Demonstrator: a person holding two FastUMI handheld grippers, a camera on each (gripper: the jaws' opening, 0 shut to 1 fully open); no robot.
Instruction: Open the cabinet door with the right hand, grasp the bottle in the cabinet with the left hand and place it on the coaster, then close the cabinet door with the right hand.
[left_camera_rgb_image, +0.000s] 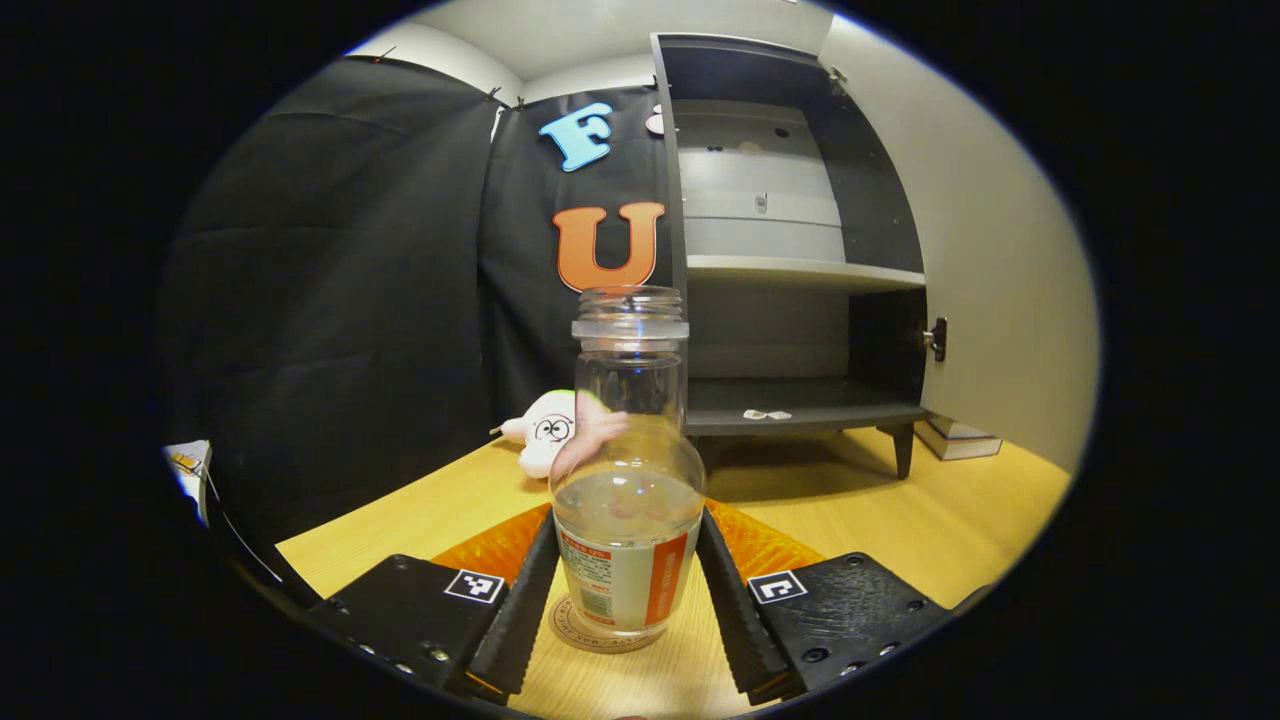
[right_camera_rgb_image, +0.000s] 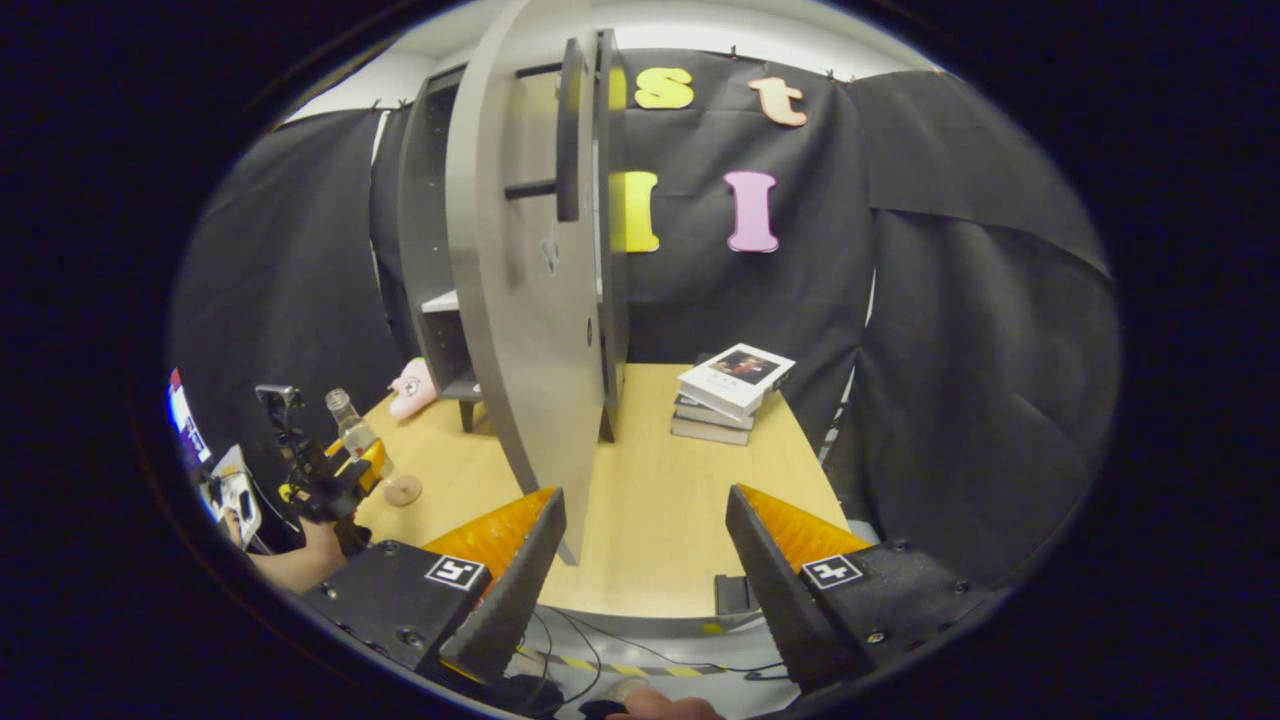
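Observation:
My left gripper (left_camera_rgb_image: 627, 520) is shut on a clear, capless bottle (left_camera_rgb_image: 628, 480) with an orange and white label and a little liquid inside. The bottle's base is right over a round coaster (left_camera_rgb_image: 578, 630) on the wooden table; I cannot tell whether they touch. The right gripper view shows the left gripper (right_camera_rgb_image: 320, 470) holding the bottle (right_camera_rgb_image: 350, 425) just left of the coaster (right_camera_rgb_image: 403, 490). The grey cabinet (left_camera_rgb_image: 800, 405) stands with its door (left_camera_rgb_image: 990, 300) swung wide. My right gripper (right_camera_rgb_image: 645, 495) is open, and the door's edge (right_camera_rgb_image: 520, 300) stands just beyond its left finger.
A white plush toy (left_camera_rgb_image: 545, 430) lies left of the cabinet. A stack of books (right_camera_rgb_image: 730, 390) sits on the table (right_camera_rgb_image: 650, 520) right of the door. The door bears a long bar handle (right_camera_rgb_image: 568, 130). A hand (right_camera_rgb_image: 300, 560) holds the left gripper.

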